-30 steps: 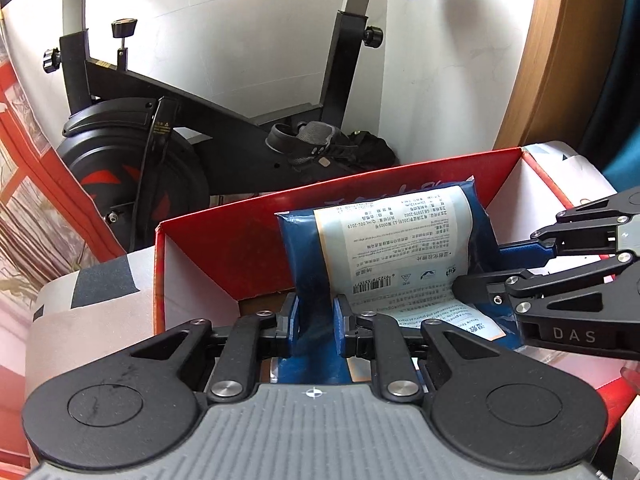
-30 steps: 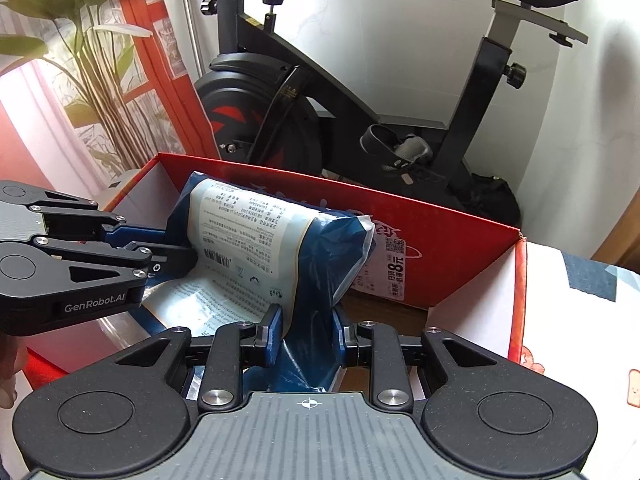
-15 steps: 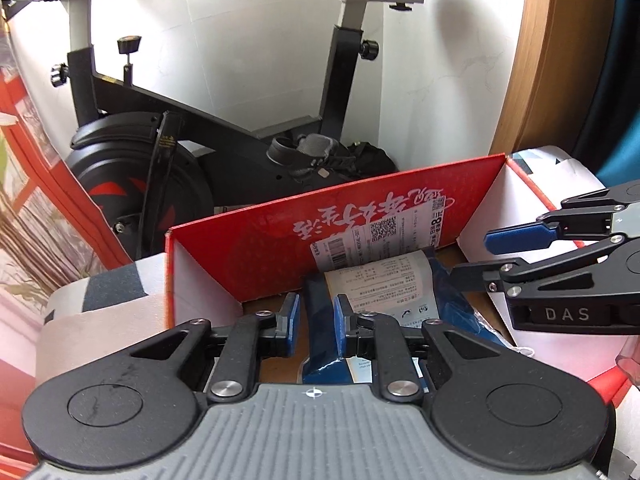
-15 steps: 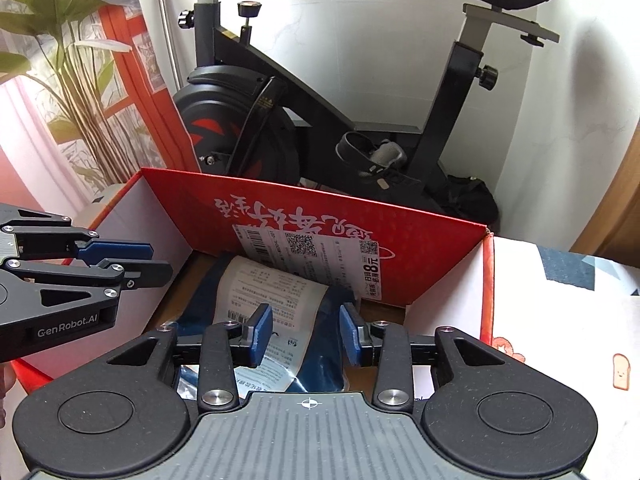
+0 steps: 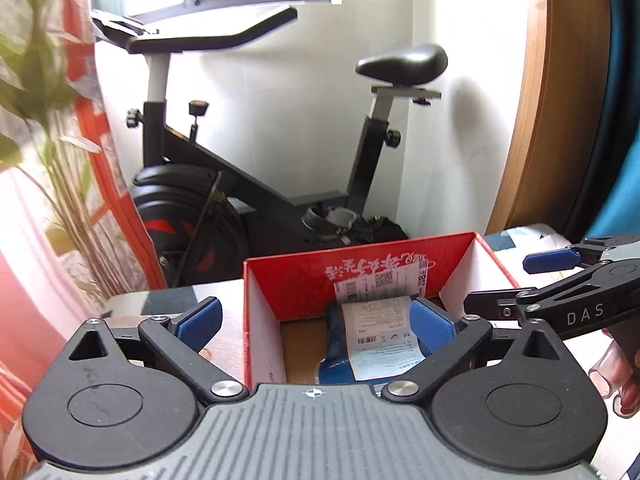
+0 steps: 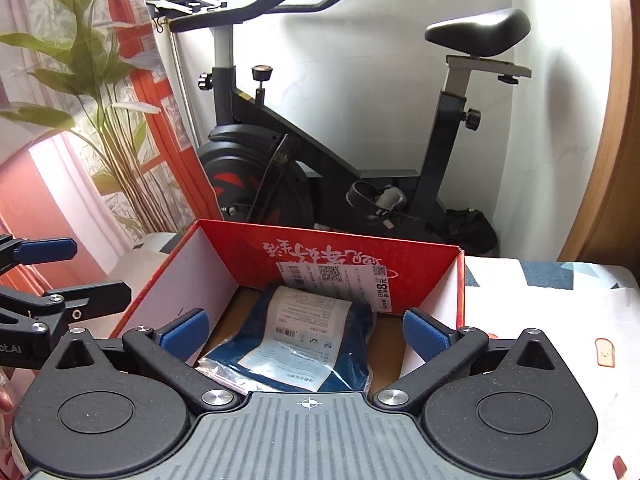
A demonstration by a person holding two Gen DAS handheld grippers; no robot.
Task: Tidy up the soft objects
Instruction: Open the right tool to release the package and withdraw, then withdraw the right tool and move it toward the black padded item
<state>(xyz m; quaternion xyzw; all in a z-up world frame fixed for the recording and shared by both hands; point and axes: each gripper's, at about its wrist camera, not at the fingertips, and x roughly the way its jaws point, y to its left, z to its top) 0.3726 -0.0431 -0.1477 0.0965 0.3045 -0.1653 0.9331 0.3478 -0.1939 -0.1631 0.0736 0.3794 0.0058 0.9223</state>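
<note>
A blue soft bag (image 6: 332, 354) with a white label lies flat on the floor of the open red cardboard box (image 6: 240, 252). My right gripper (image 6: 306, 332) hovers above the box's near side, its jaws opening wide, and its pads touch nothing. In the left wrist view the same bag (image 5: 376, 340) shows inside the box (image 5: 288, 280). My left gripper (image 5: 316, 320) is above and behind it, jaws also opening wide with nothing pressed between them. Each gripper shows in the other's view: the right gripper (image 5: 520, 280) and the left gripper (image 6: 76, 272).
A black exercise bike (image 6: 280, 168) stands against the white wall right behind the box. A leafy plant (image 6: 100, 92) and red curtain are at the left, a wooden door frame (image 5: 532, 120) at the right. The box sits on a patterned cloth (image 6: 560, 320). A person's fingers (image 5: 616, 376) hold the right gripper.
Both grippers let go of the blue bag, which dropped flat into the box. Their jaws spread from nearly shut to wide, and both hands rose and drew back.
</note>
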